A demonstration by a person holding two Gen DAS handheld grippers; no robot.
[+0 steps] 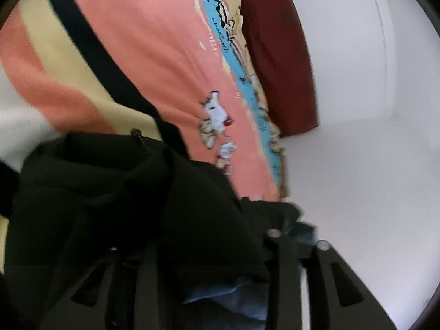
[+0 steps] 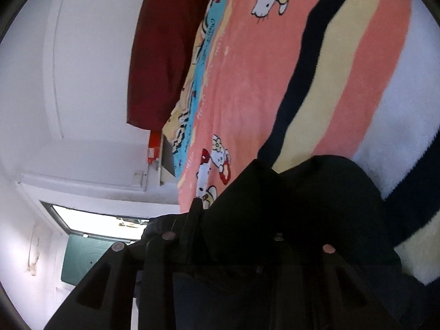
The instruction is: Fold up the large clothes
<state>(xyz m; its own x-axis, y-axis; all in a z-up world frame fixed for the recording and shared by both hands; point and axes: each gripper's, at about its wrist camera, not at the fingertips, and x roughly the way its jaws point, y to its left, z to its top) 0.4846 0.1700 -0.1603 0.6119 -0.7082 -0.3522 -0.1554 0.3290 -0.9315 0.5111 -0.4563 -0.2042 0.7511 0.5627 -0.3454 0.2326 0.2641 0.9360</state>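
**Holding a black garment over the bed with both grippers**

Gripping state, left gripper (image 1: 209, 250): black garment (image 1: 132, 206) is bunched over and between its fingers (image 1: 277, 250). Cloth fills the gap, so the fingers appear pinched on it, although the contact point itself is covered. A strip of blue denim-like cloth (image 1: 233, 299) shows below the black fabric, between the fingers.

Right gripper (image 2: 222, 243): black garment (image 2: 302, 206) drapes across the fingers (image 2: 167, 239) and hides the space between them. Whether these fingers are spread or pressed on the cloth cannot be determined.

Garment location: raised at both grippers, in front of the bed, partly covering the view of the blanket.

Surroundings: a pink striped blanket (image 2: 247, 82) with cartoon cat prints covers the bed. A dark red pillow (image 1: 277, 60) lies at its far edge against the white wall (image 1: 357, 55). The right wrist view also shows a bright window (image 2: 101, 221).
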